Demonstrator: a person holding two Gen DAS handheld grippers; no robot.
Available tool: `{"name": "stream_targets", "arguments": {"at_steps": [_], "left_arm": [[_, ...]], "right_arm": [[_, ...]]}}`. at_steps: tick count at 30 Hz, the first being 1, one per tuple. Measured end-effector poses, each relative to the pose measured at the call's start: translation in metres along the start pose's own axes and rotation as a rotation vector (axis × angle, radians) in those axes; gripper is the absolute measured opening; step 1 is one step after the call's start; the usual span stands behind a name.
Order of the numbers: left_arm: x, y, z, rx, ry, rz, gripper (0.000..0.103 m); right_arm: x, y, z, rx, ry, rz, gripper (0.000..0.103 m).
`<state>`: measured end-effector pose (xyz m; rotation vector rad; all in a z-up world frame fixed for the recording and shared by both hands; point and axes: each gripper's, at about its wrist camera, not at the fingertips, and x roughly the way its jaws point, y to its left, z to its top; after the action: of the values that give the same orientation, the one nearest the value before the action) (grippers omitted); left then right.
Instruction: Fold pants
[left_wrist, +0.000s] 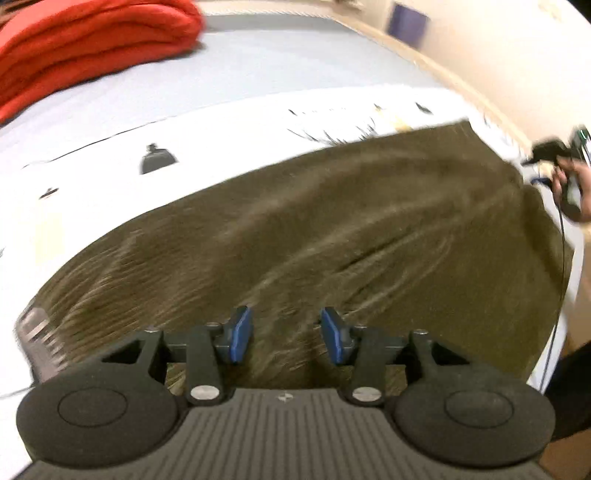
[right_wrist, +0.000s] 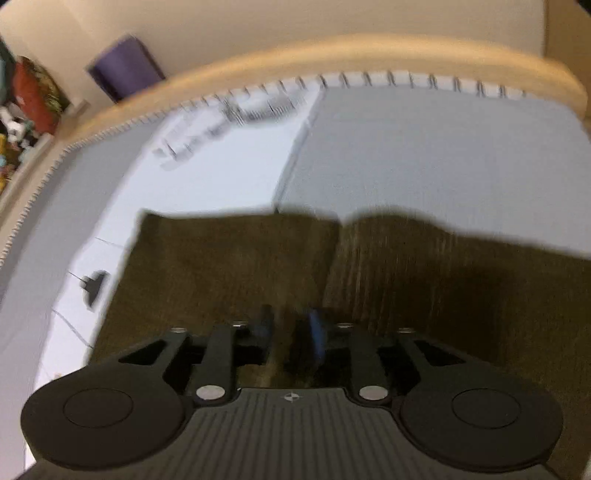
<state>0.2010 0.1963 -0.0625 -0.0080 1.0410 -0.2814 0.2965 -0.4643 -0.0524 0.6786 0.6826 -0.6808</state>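
Pants (left_wrist: 332, 229) are lying spread beneath my left gripper (left_wrist: 287, 334), whose jaws are standing apart and gripping nothing; my right gripper (right_wrist: 291, 332) is likewise hovering empty and parted over them on the white sheet (left_wrist: 221, 125).

Cream wall (right_wrist: 295, 22), wooden bed frame (right_wrist: 332, 46), pale blue-grey sheet (right_wrist: 424, 155), red blanket (left_wrist: 92, 44)

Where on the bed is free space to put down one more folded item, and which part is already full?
Free: the grey sheet between the red folded blanket and the wooden bed edge; also the white cloth strip between that sheet and the brown pants, apart from small dark prints. Crowded: the near side, which the pants cover.
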Motion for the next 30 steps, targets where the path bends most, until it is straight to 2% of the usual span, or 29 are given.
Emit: {"name": "stream_targets", "arguments": {"at_steps": [3, 6, 7, 8, 9, 10, 11, 12, 14, 17, 19, 21, 22, 23, 24, 26, 28, 30], "left_arm": [[-0.015, 0.038, -0.023, -0.073, 0.027, 0.051, 0.045], [-0.018, 0.071, -0.057, -0.129, 0.094, 0.104, 0.037], [-0.015, 0.082, -0.071, -0.145, 0.138, 0.133, 0.031], [-0.011, 0.091, -0.086, -0.146, 0.178, 0.161, 0.006], [-0.012, 0.096, -0.098, -0.136, 0.195, 0.167, 0.002], [-0.014, 0.103, -0.111, -0.16, 0.246, 0.159, 0.002], [-0.022, 0.106, -0.117, -0.179, 0.239, 0.167, 0.002], [-0.031, 0.106, -0.12, -0.193, 0.231, 0.173, 0.004], [-0.052, 0.102, -0.12, -0.199, 0.211, 0.202, 0.018], [-0.086, 0.09, -0.123, -0.213, 0.197, 0.213, 0.025], [-0.103, 0.077, -0.127, -0.186, 0.206, 0.244, 0.03], [-0.108, 0.062, -0.134, -0.172, 0.191, 0.271, 0.047], [-0.108, 0.06, -0.141, -0.183, 0.175, 0.293, 0.064], [-0.103, 0.062, -0.148, -0.217, 0.162, 0.312, 0.068], [-0.093, 0.065, -0.154, -0.258, 0.175, 0.306, 0.068], [-0.075, 0.073, -0.162, -0.308, 0.273, 0.284, 0.067], [-0.07, 0.074, -0.159, -0.286, 0.246, 0.325, 0.068], [-0.064, 0.075, -0.161, -0.281, 0.262, 0.293, 0.067]], "right_arm": [[-0.038, 0.012, 0.0, -0.074, -0.027, 0.103, 0.044], [-0.078, 0.021, -0.012, -0.174, 0.02, 0.257, 0.044], [-0.093, 0.02, -0.018, -0.213, 0.037, 0.302, 0.044], [-0.106, 0.023, -0.024, -0.255, 0.054, 0.341, 0.044], [-0.12, 0.023, -0.031, -0.307, 0.075, 0.379, 0.044], [-0.133, 0.023, -0.036, -0.351, 0.092, 0.406, 0.044], [-0.146, 0.021, -0.044, -0.398, 0.11, 0.433, 0.044], [-0.158, 0.021, -0.053, -0.436, 0.127, 0.449, 0.045], [-0.178, 0.016, -0.068, -0.507, 0.16, 0.473, 0.045], [-0.201, 0.003, -0.085, -0.552, 0.187, 0.507, 0.045], [-0.214, 0.0, -0.096, -0.556, 0.194, 0.527, 0.045], [-0.223, -0.001, -0.1, -0.551, 0.185, 0.548, 0.045], [-0.229, -0.001, -0.105, -0.564, 0.175, 0.557, 0.045], [-0.232, 0.001, -0.109, -0.595, 0.158, 0.558, 0.045], [-0.233, 0.004, -0.113, -0.629, 0.135, 0.55, 0.045], [-0.237, 0.008, -0.12, -0.721, 0.067, 0.513, 0.045], [-0.236, 0.012, -0.126, -0.794, 0.029, 0.482, 0.045], [-0.233, 0.014, -0.129, -0.826, 0.029, 0.469, 0.045]]}}
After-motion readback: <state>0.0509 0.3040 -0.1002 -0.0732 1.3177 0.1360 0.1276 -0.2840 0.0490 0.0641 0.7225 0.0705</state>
